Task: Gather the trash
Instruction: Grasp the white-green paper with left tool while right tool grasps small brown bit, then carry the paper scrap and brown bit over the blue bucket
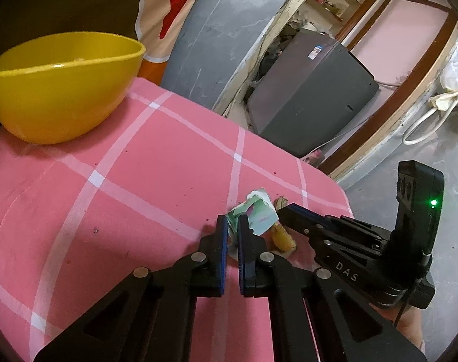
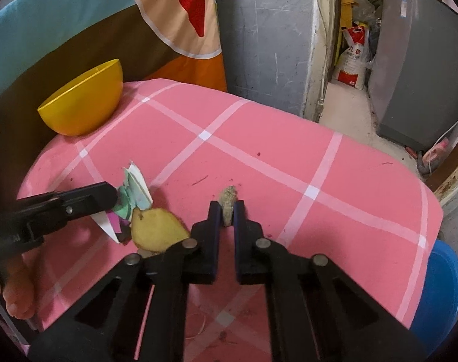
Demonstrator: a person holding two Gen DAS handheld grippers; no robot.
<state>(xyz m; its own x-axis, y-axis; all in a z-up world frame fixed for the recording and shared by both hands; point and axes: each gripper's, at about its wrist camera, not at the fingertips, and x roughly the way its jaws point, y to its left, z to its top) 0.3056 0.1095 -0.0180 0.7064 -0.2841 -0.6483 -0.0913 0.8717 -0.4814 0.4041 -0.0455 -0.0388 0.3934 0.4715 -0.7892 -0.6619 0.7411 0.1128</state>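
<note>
Left gripper point(image 1: 233, 221): clamped on wrapper point(image 1: 256, 214).
Right gripper point(image 2: 227, 211): clamped on scrap point(image 2: 228, 208).
Risk: crumbly scrap may break, dropping bits on lifting.

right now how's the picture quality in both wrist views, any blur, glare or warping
Left wrist view: sharp, a glare streak on the yellow bowl rim, doorframe bowed by the fisheye, dark corners. Right wrist view: also sharp, even soft light, the pink cloth edge curved, faint shadows only.

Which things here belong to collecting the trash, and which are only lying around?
For the job:
- crumpled paper, pinched by left gripper
- brownish scrap, pinched by right gripper
- yellow peel
- yellow bowl, likely the trash container

Lying around:
- grey appliance
- white-and-red sack
- blue tub
</note>
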